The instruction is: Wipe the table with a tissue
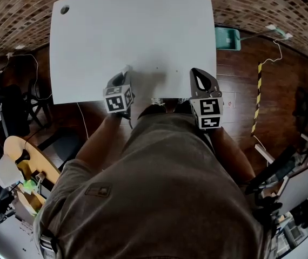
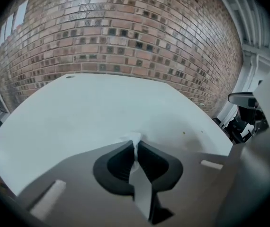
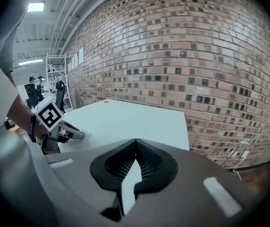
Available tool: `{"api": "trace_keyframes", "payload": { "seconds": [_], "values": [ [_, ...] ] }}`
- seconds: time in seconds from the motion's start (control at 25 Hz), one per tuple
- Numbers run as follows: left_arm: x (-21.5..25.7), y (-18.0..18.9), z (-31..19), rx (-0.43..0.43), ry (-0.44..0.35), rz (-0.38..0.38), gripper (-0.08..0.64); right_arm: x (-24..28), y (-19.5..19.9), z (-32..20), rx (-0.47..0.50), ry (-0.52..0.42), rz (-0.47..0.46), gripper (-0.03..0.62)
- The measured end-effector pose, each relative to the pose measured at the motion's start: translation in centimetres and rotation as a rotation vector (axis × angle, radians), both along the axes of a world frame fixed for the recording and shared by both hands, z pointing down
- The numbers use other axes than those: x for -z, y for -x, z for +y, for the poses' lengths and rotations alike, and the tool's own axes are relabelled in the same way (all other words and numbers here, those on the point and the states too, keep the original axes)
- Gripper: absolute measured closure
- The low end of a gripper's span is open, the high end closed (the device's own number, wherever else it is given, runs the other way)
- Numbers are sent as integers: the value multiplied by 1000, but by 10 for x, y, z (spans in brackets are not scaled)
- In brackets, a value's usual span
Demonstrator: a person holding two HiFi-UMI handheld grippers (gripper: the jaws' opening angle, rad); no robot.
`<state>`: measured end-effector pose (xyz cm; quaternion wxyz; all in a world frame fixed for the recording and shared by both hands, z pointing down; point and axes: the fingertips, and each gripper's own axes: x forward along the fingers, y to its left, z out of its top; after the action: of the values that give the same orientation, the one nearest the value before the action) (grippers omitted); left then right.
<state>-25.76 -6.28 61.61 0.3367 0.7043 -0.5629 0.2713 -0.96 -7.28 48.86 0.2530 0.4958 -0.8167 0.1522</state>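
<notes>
A white table (image 1: 138,31) fills the upper middle of the head view. My left gripper (image 1: 125,72) is over the table's near edge, shut on a small white tissue (image 2: 134,139) that pokes out past its tips and rests on the table (image 2: 92,108). My right gripper (image 1: 200,75) is held at the near edge further right, shut, with nothing between its jaws. In the right gripper view the left gripper (image 3: 80,135) lies at the left, low on the white table (image 3: 135,119).
A small round hole (image 1: 64,9) marks the table's far left corner. A brick wall (image 2: 125,37) stands behind the table. A green bin (image 1: 227,38) sits on the wooden floor at the right. Chairs and clutter (image 1: 19,166) stand at the left.
</notes>
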Motion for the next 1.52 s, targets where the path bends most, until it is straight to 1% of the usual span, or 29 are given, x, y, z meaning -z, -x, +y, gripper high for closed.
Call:
{"api": "trace_keyframes", "payload": {
  "seconds": [0.16,0.28,0.52,0.8,1.08,1.36,1.52],
  "values": [
    [0,-1,1,10,7,0,537,4,-2,-5,1,-11,3,578],
    [1,-9,2,12,15,3,537,5,-8,-8,8,-17,-3,578],
    [1,-46,-3,16,14,19,537,2,-29,-10,39,-8,-8,578],
    [1,-86,-7,-7,27,9,537,-1,-69,-13,20,3,-19,578],
    [2,-119,-10,-38,31,-1,537,-3,-98,-13,6,7,-34,578],
    [2,-148,-8,-74,31,7,537,-5,-115,-12,2,7,-35,578],
    [3,-153,-8,-75,30,8,537,-6,-119,-12,12,11,-30,578]
  ]
}}
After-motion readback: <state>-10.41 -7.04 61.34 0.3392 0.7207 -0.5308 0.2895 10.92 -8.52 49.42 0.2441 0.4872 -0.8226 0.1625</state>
